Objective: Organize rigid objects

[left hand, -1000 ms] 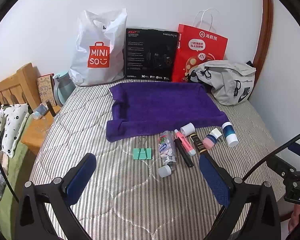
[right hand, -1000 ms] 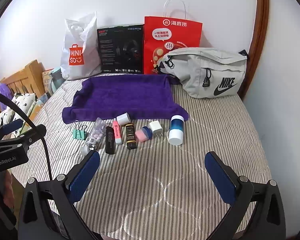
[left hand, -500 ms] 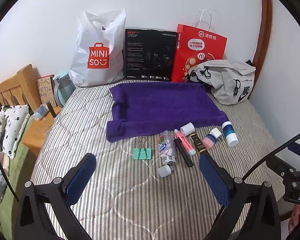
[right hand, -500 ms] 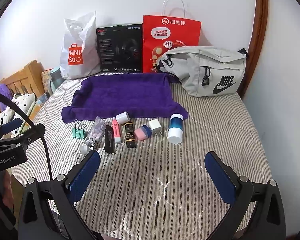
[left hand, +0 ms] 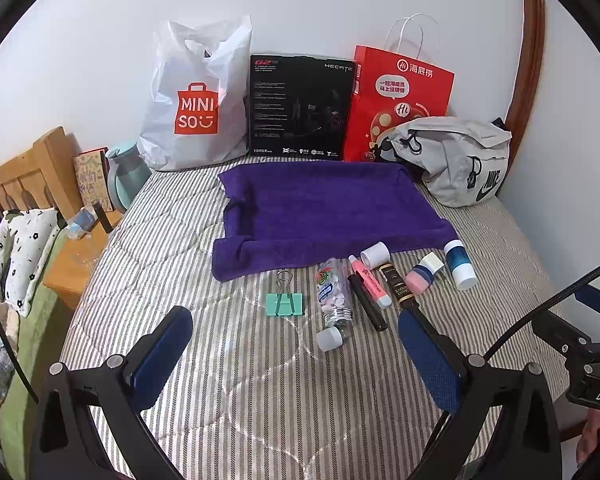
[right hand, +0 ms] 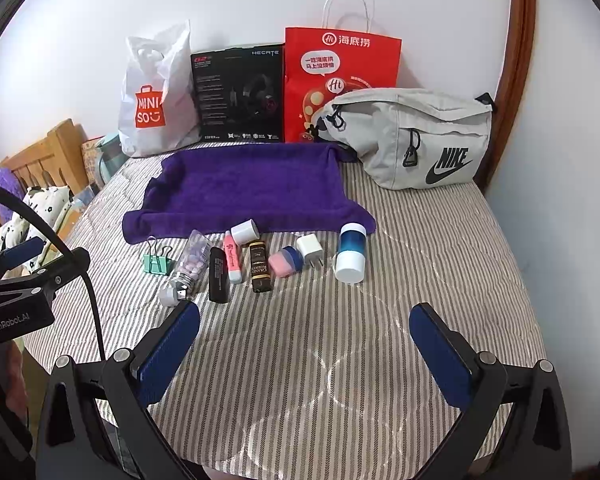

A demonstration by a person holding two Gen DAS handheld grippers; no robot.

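A purple towel (left hand: 328, 216) (right hand: 248, 188) lies spread on the striped bed. Along its near edge sits a row of small items: a green binder clip (left hand: 285, 303) (right hand: 156, 262), a clear pill bottle (left hand: 334, 294) (right hand: 190, 264), a black tube (right hand: 218, 276), a pink highlighter (left hand: 370, 282) (right hand: 233, 258), a dark gold-lettered tube (right hand: 259, 266), a pink and blue case (right hand: 286, 261), a white charger plug (right hand: 311, 250) and a blue and white cylinder (left hand: 460, 264) (right hand: 351, 253). My left gripper (left hand: 296, 350) and right gripper (right hand: 304, 344) both hang open, empty, short of the row.
Against the back wall stand a white Miniso bag (left hand: 196, 100), a black headset box (left hand: 300, 108) and a red paper bag (left hand: 400, 96). A grey Nike waist bag (right hand: 416, 140) lies at the back right. A wooden bedside stand (left hand: 72, 268) and headboard border the left.
Both views have shifted very slightly; the objects on the bed have not moved and both grippers stay open.
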